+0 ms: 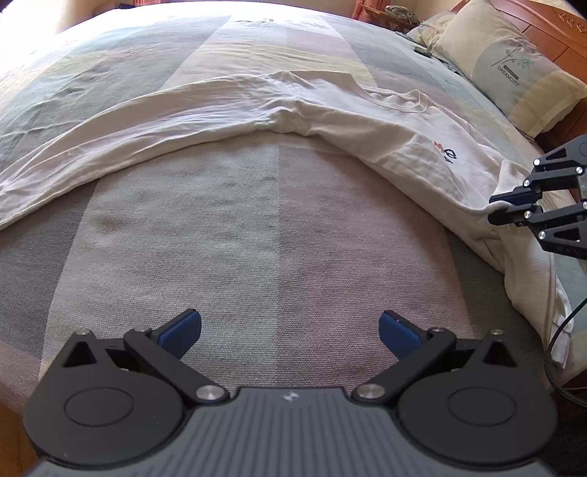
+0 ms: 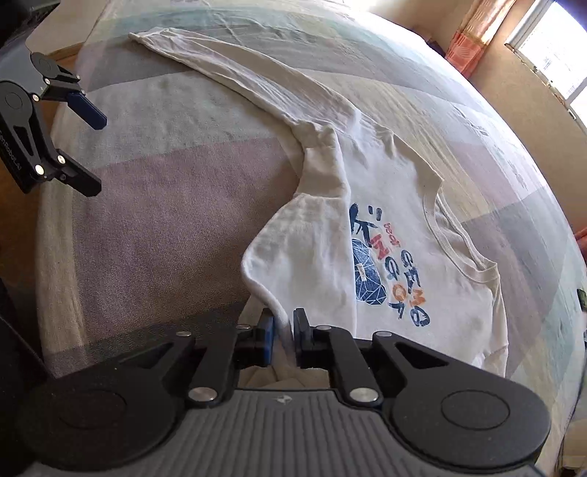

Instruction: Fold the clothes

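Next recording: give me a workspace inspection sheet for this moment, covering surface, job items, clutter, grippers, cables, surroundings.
Surface: bed with striped cover, wrinkled.
Job's things: white T-shirt, printed side up, partly bunched, one long fold trailing across the bed.
Clutter: small dark object near the pillow; cannot identify.
Grippers: left gripper open over bare cover; right gripper shut on the shirt's edge.
Cables: black cable at the bedside.
Surroundings: wooden headboard, curtains, bright window.

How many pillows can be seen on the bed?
1. The pillow lies at the head of the bed, against the wooden headboard, beyond the white T-shirt. Others may be hidden outside the views.
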Demonstrator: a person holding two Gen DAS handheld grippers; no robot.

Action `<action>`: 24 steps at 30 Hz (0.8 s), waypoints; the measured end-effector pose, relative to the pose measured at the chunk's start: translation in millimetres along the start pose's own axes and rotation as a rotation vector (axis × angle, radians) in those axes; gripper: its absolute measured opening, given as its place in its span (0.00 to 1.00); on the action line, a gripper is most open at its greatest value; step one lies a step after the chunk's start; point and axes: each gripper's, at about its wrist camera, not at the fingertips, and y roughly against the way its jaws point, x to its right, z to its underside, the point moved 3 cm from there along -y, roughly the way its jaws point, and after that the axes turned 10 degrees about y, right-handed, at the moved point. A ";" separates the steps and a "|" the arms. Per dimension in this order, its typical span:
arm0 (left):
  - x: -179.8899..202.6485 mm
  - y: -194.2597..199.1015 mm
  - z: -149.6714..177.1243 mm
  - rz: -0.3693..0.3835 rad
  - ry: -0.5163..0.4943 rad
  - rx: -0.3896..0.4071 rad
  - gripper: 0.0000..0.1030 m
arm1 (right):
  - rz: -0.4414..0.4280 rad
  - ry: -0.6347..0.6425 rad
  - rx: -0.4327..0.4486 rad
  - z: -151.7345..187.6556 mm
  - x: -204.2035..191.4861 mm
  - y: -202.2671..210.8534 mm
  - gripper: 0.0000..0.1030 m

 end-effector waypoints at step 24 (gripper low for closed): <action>-108.3 6.7 -39.8 0.115 -0.032 0.028 1.00 | -0.527 -0.603 0.161 -134.5 -60.0 -11.2 0.08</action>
